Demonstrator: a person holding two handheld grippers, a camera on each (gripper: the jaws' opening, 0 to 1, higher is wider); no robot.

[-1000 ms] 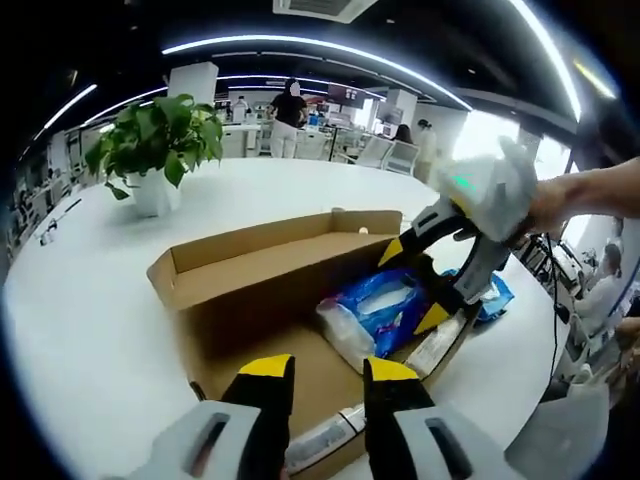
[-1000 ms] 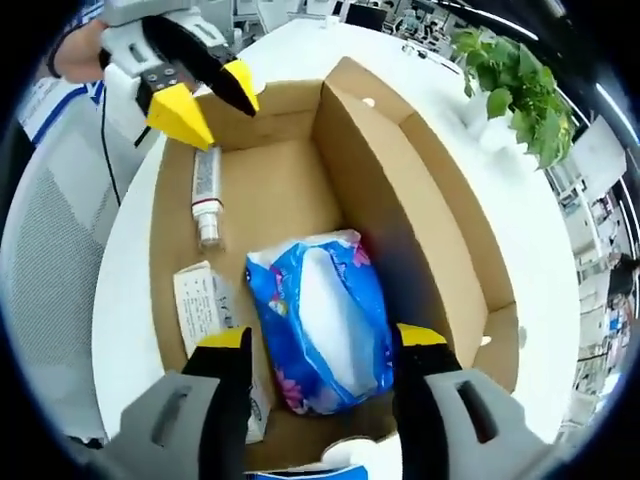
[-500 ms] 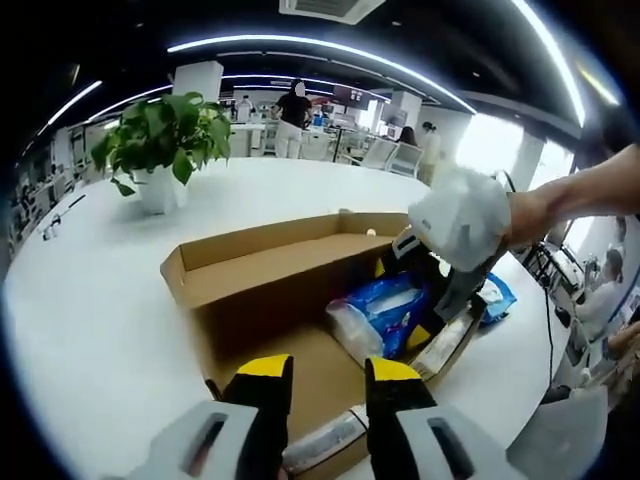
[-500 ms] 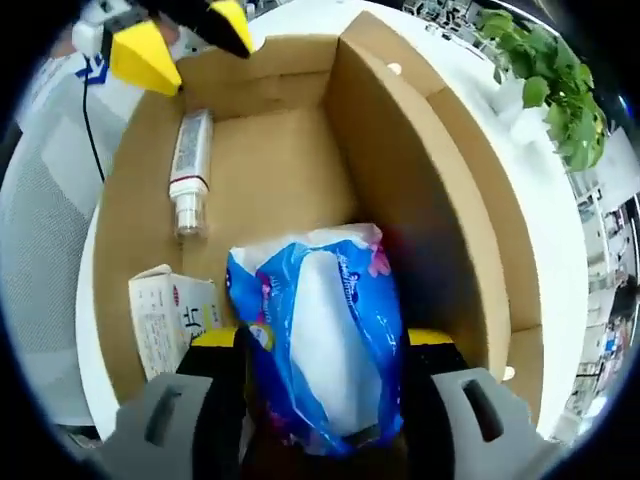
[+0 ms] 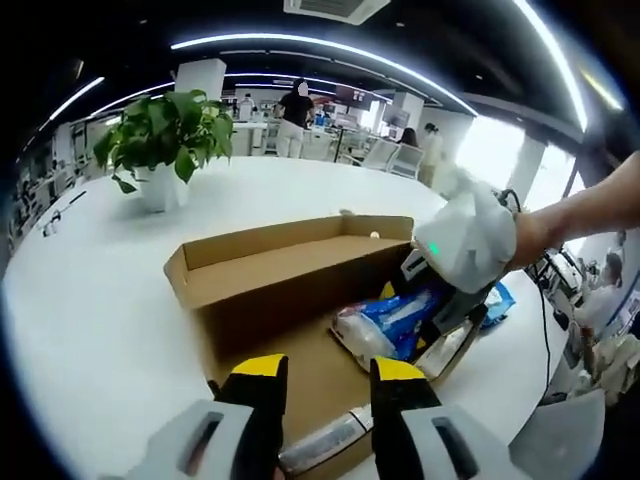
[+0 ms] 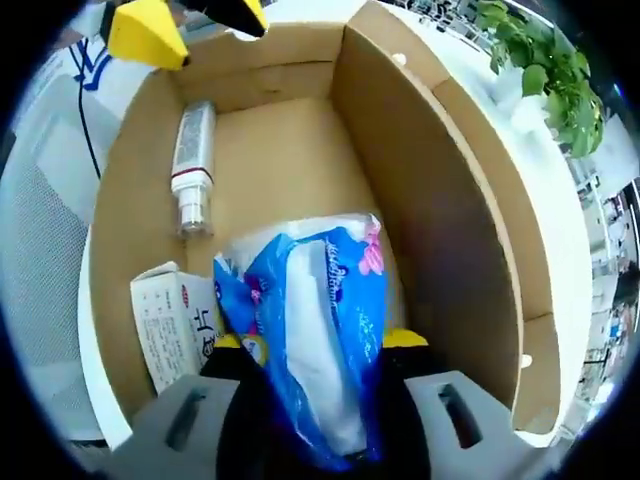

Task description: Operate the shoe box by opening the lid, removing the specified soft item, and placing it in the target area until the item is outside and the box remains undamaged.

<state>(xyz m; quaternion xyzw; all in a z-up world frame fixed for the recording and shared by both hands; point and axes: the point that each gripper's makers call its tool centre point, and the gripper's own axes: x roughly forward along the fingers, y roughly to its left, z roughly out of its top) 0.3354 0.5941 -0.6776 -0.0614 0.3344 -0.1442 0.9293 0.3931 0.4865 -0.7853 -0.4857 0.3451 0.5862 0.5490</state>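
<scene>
An open brown shoe box (image 5: 262, 272) lies on a white round table (image 5: 90, 300). Inside it is a soft blue-and-white tissue pack (image 6: 322, 300), squeezed narrow between the jaws of my right gripper (image 6: 313, 345), which is shut on it. From the left gripper view, the right gripper (image 5: 410, 318) reaches down into the box's right end and holds the pack (image 5: 372, 326). My left gripper (image 5: 328, 372) hovers open over the box's near end, its yellow fingertips (image 6: 146, 34) apart and holding nothing.
A tube (image 6: 190, 166) and a small white carton (image 6: 174, 320) lie on the box floor beside the pack. A potted plant (image 5: 164, 136) stands on the table behind the box. Another blue pack (image 5: 498, 298) lies on the table past the box's right end.
The right gripper came down around the tissue pack and shut on it; the pack is now pinched narrower and slightly raised. The left gripper stayed open near the box's end.
</scene>
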